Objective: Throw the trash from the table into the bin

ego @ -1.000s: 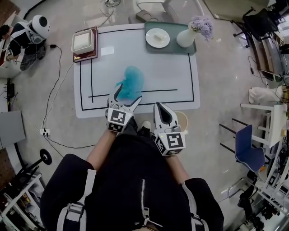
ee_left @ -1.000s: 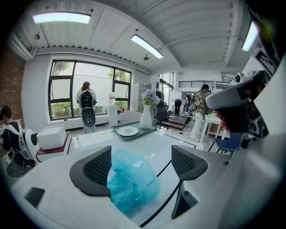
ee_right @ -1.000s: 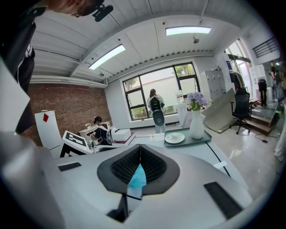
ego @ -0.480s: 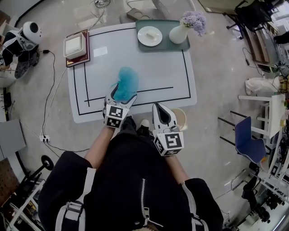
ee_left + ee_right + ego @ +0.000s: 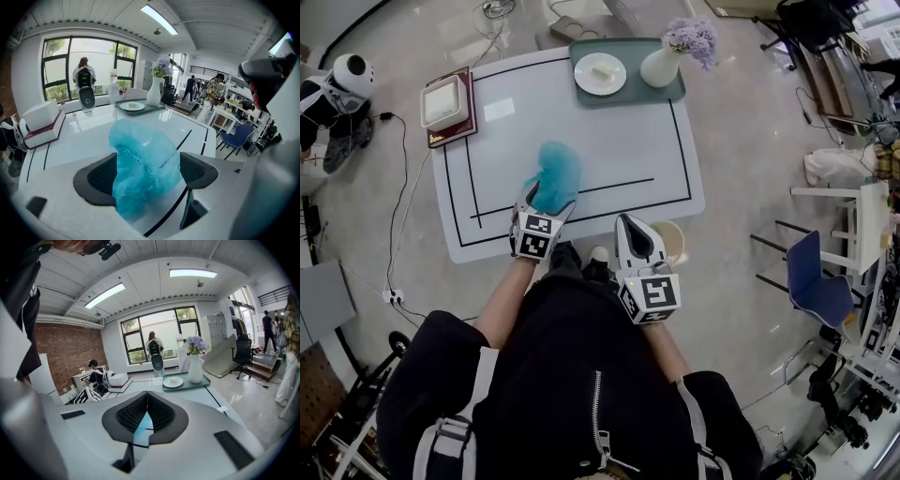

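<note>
The left gripper (image 5: 546,199) pinches the crumpled teal trash (image 5: 555,173) between its jaws. In the left gripper view the two dark pads (image 5: 101,178) stand partly apart with the thin, see-through wad (image 5: 143,173) bunched between them and bulging up above them. This gripper is over the near part of the white table (image 5: 619,150), close to the black line that runs along the near edge. Whether the trash touches the table cannot be told.

The right gripper (image 5: 630,223) is just beside the left one, at the table's near edge. Its jaws are pressed together in the right gripper view (image 5: 146,416), with nothing held between them. Just right of it, on the floor below the table edge, stands a round pale bin (image 5: 677,246).

At the table's far side lies a green tray (image 5: 675,91). It carries a white plate (image 5: 600,72) and a white vase (image 5: 659,66) with purple flowers (image 5: 691,36). On the far left corner a white box (image 5: 445,101) sits on a dark red book (image 5: 450,133).

Away from the table, a panda toy (image 5: 347,75) is on the floor at the left. A blue chair (image 5: 816,291) stands at the right.
</note>
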Available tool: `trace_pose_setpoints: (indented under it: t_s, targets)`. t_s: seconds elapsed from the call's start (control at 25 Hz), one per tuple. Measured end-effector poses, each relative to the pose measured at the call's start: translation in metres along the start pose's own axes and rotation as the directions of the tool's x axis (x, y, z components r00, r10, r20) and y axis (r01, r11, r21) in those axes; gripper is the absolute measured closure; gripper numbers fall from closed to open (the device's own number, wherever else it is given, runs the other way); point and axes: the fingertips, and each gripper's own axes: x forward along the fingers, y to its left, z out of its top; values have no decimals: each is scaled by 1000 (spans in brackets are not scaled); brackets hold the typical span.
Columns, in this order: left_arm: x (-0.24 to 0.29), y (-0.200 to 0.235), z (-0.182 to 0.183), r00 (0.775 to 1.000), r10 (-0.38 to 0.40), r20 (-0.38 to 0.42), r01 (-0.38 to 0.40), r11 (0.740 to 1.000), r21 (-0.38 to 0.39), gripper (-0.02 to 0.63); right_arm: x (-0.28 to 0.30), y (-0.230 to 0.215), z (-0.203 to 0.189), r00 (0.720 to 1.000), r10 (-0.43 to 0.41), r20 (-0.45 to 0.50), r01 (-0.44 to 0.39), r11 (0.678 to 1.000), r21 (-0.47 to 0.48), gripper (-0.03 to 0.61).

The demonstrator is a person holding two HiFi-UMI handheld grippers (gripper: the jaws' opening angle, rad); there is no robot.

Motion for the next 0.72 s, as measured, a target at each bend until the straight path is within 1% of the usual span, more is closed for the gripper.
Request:
trace_pose_setpoints:
  t_s: [0.32,0.6,0.72]
  targets:
    - [14,3,-23,994,-39,-103,34,998,-50,209,0,-3,-4,999,-36,-2,36,999,28,569]
    - [22,2,-39,982,-88,-165,80,995,-56,209,0,-5,-11,997,-83,-4,83,994,70,569]
    - [24,1,-43,978,-101,-184,95,995,-42,209,-1,-5,-16,995,-99,-10,99,991,88,569]
